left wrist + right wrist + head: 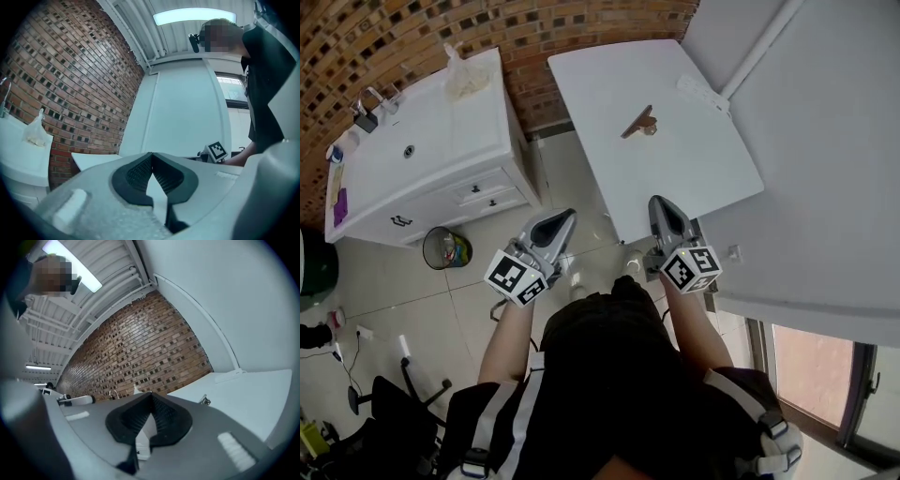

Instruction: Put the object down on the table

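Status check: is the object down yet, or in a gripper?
Done, it seems: a small brown object lies on the white table, apart from both grippers. In hand: nothing; the left gripper and right gripper are both shut and empty, held close to the person. Left: nothing that I can see.

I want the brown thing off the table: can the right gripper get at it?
Probably yes: the brown thing lies alone on the table, with nothing between it and the right gripper, whose shut jaws must open first.

Utility room, brick wall (pixel 534 28), sink cabinet (pixel 441 141)
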Demonstrator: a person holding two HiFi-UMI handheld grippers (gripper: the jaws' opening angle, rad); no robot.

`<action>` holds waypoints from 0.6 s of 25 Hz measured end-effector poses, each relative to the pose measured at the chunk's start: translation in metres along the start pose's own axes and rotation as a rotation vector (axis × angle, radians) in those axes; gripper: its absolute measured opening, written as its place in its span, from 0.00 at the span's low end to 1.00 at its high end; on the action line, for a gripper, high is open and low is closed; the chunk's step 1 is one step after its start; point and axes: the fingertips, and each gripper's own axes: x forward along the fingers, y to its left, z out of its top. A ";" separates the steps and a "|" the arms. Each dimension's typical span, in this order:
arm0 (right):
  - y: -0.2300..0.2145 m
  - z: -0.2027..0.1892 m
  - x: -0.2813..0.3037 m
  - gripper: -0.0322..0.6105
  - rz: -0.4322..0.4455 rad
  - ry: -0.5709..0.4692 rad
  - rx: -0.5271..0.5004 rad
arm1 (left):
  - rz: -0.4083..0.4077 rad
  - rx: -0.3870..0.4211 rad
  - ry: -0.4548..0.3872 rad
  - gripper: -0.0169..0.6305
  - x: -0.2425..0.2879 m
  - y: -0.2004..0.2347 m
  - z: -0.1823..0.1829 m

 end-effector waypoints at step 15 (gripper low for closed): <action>-0.019 0.044 -0.054 0.05 -0.002 -0.059 -0.152 | 0.033 0.020 -0.037 0.03 0.007 -0.018 0.007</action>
